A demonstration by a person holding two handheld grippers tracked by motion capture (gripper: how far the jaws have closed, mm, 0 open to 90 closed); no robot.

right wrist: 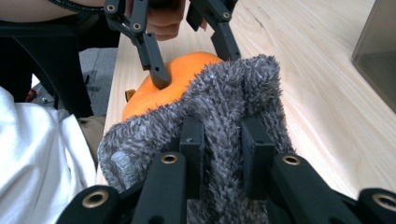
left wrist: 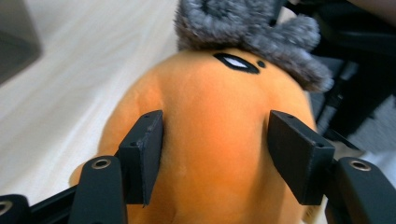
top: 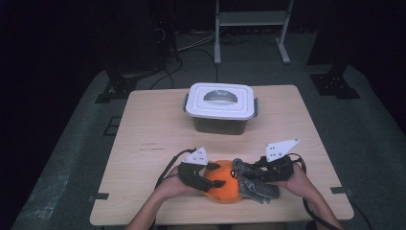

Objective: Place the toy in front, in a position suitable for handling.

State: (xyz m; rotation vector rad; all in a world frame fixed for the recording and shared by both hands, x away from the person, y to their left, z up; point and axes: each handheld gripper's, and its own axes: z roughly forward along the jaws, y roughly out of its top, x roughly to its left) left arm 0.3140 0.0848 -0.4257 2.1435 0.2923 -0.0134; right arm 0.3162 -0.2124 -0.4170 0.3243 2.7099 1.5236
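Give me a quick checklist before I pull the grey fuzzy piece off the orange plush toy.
1. Right gripper clamped on the grey fuzzy piece: ok, fabric is pinched between its jaws.
2. Left gripper pressing on the orange plush toy: ok, both pads dent its sides.
3. Toy resting on the table: ok.
4. Lidded container out of the way: ok, it stands apart, further back.
5. How the grey piece is attached to the toy: cannot tell.
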